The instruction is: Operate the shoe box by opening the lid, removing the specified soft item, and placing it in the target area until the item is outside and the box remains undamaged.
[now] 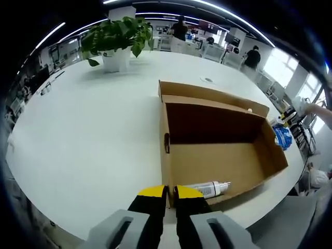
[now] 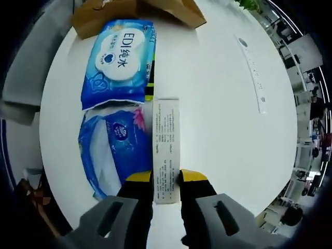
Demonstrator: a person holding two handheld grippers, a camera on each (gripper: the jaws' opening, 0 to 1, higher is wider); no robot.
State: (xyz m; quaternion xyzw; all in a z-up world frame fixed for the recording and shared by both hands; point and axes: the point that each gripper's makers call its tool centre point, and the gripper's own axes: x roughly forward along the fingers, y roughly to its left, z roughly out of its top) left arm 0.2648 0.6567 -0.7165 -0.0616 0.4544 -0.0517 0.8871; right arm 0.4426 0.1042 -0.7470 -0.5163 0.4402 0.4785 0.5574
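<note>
White round table [image 1: 78, 135], open-plan office behind; potted plant [image 1: 118, 39] at upper left of the left gripper view, people standing at upper centre and upper right.

Item 1, shoe box [image 1: 218, 140]: brown cardboard, centre to right of the left gripper view, lid folded back at its upper edge, interior exposed. A white tube-like bottle [image 1: 210, 188] lies along the inner wall nearest the camera. No damage apparent.

Item 2, left gripper [image 1: 170, 193]: bottom centre, yellow-tipped jaws nearly pressed together over the box's near wall; it looks as if they pinch the cardboard edge, though this cannot be confirmed.

Item 3, right gripper [image 2: 166, 179]: bottom centre of the right gripper view, jaws closed on the near end of a slim white carton [image 2: 166, 148] with printed text, which stretches up the frame over the table.

Item 4, wet-wipes pack [image 2: 122, 59]: blue and white, upper left of the right gripper view, outside the box, a corner of which shows at the top edge.

Item 5, blue soft pack [image 2: 114, 148]: lower left, just beside the carton.

Step, judged: lid open, soft packs already out, placement stage under way. Next move calls for lowering the carton flat beside the packs, then parting the jaws, while the left steadies the box.

View difference: left gripper view gives the box interior and bottle; right gripper view gives the removed goods.
</note>
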